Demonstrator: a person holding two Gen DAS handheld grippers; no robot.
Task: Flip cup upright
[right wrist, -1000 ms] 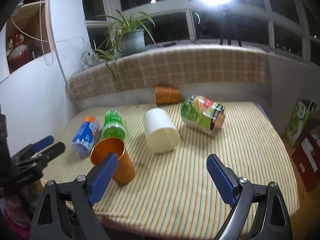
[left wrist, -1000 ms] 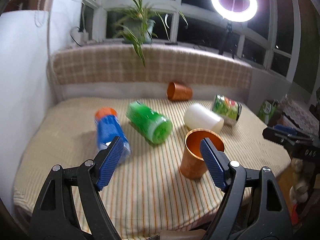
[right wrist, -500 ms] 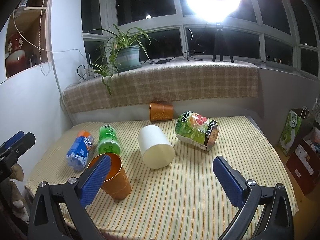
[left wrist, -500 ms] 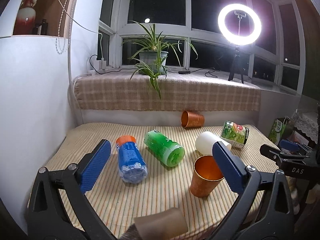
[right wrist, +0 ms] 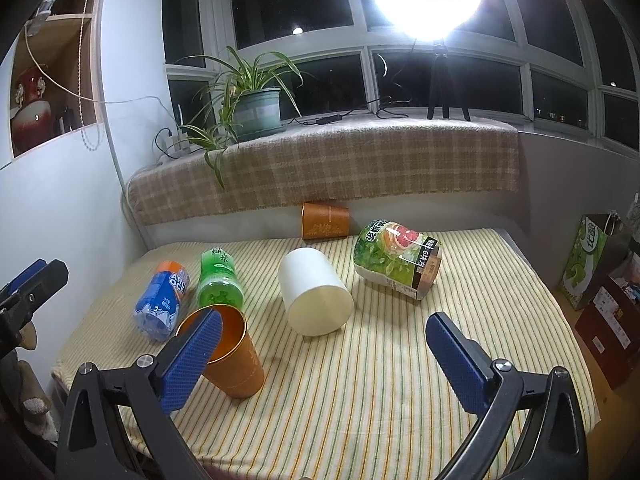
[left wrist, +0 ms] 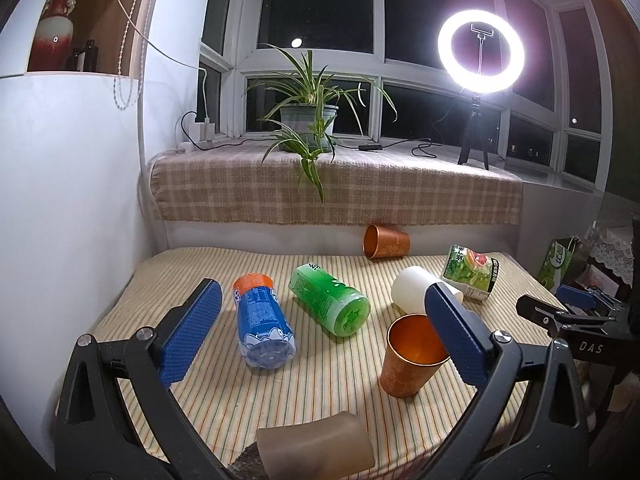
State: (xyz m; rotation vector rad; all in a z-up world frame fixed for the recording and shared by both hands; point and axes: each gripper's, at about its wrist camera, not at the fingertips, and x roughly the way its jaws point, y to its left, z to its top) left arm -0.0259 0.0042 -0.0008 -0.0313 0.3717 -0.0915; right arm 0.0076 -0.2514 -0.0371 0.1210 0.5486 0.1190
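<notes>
A copper cup point(left wrist: 408, 354) stands upright, mouth up, near the front of the striped table; it also shows in the right wrist view point(right wrist: 230, 354). A second copper cup point(left wrist: 386, 242) lies on its side at the back point(right wrist: 325, 221). A white cup point(left wrist: 416, 290) lies on its side mid-table point(right wrist: 314, 296). My left gripper point(left wrist: 320, 336) is open and empty, held back above the front edge. My right gripper point(right wrist: 320, 358) is open and empty, also held back. Each gripper shows at the edge of the other's view.
A blue bottle point(left wrist: 262, 326), a green bottle point(left wrist: 330, 304) and a green-labelled jar point(left wrist: 472, 274) lie on their sides on the table point(right wrist: 380, 380). A brown object point(left wrist: 316, 452) sits at the front edge. A checked ledge holds a plant point(left wrist: 308, 120) and ring light point(left wrist: 480, 54).
Both grippers have drawn back and up from the table, open throughout. The upright copper cup stays where it stood. A brown object has come into the left wrist view.
</notes>
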